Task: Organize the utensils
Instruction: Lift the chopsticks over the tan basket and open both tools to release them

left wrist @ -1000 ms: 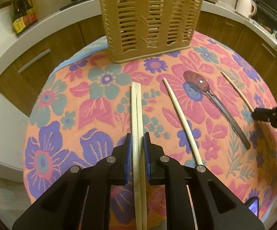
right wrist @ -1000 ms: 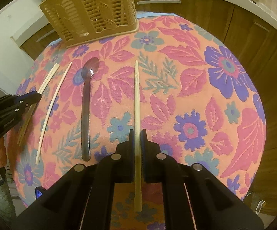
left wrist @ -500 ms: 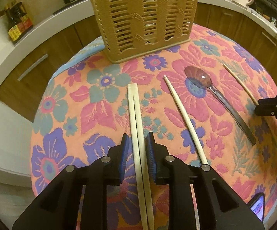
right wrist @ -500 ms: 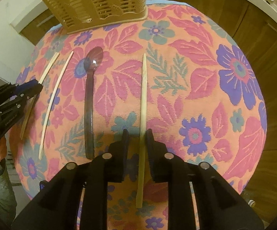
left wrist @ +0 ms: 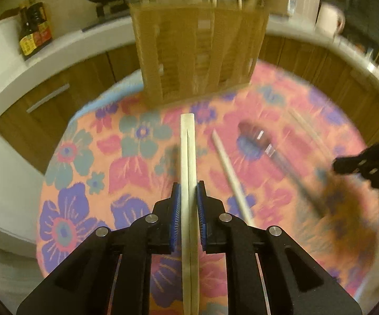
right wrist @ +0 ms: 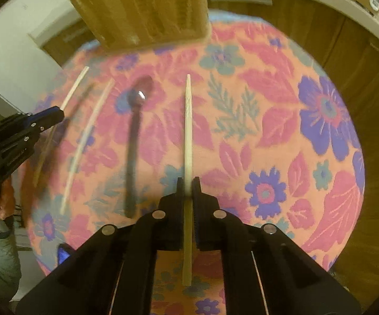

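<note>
Left gripper: a pair of chopsticks is clamped side by side between the blue-padded jaws, tips pointing toward the basket.

Right gripper: a single chopstick is pinched between the narrow jaws, its tail sticking out behind them, its tip aimed at the basket as well.

Basket: a tan slotted holder is seen at the far edge of the table, blurred in both views; a few sticks appear to be standing in it already, though that is hard to confirm.

Left on the cloth: a spoon and one loose chopstick are lying between the two grippers; another pale stick at the right edge of the left view is too smeared to be identified.

Stage: both loads are judged to be lifted clear, delivery to the basket not yet made.

Risks: the paired sticks could be scissored apart and one dropped if the grip is loosened or tilted. The long single stick could be swung off line, so the rim may be struck and the light basket tipped. With both grippers converging on one opening, a collision could be caused.
</note>
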The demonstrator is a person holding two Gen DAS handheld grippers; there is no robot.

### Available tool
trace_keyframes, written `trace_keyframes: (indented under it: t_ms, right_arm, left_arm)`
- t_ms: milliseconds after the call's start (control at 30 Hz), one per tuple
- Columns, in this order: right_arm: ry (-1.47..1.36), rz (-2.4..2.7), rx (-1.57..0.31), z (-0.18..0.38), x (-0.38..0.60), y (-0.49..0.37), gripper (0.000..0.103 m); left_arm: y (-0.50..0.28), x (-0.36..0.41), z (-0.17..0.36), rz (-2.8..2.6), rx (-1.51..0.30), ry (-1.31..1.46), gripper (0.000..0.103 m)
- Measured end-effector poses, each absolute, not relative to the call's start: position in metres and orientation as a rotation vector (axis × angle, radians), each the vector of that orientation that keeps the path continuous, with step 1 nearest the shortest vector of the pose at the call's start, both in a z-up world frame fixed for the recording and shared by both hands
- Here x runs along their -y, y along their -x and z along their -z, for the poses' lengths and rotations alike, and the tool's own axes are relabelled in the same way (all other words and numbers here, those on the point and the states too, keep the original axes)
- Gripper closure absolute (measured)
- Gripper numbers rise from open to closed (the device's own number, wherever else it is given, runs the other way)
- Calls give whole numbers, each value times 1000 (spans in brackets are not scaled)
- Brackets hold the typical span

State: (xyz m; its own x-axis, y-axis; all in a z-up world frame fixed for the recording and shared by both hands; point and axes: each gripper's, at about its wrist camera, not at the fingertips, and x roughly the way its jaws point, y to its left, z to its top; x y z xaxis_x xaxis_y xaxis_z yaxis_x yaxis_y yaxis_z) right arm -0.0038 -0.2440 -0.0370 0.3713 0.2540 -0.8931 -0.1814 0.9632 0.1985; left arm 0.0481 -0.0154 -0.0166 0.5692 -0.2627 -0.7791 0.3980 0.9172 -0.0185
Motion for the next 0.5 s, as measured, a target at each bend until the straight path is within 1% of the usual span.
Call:
trace_keyframes:
  t_ms: [100, 233, 400, 500]
  right_arm:
    - [-114, -334, -1064, 14, 244, 6, 99]
    - [-145, -404, -889, -30, 239, 2, 99]
    - [-151, -433, -678, -81, 230, -19, 99]
    - [-176, -447, -601, -102, 228, -38, 99]
  left_arm:
    - [-44, 5, -16, 448, -786, -66, 92]
    - [-47, -3, -62, 503, -654, 40, 92]
    - [-76, 5, -120, 537, -478, 117, 92]
    - [-93, 16, -138, 538, -396, 136, 92]
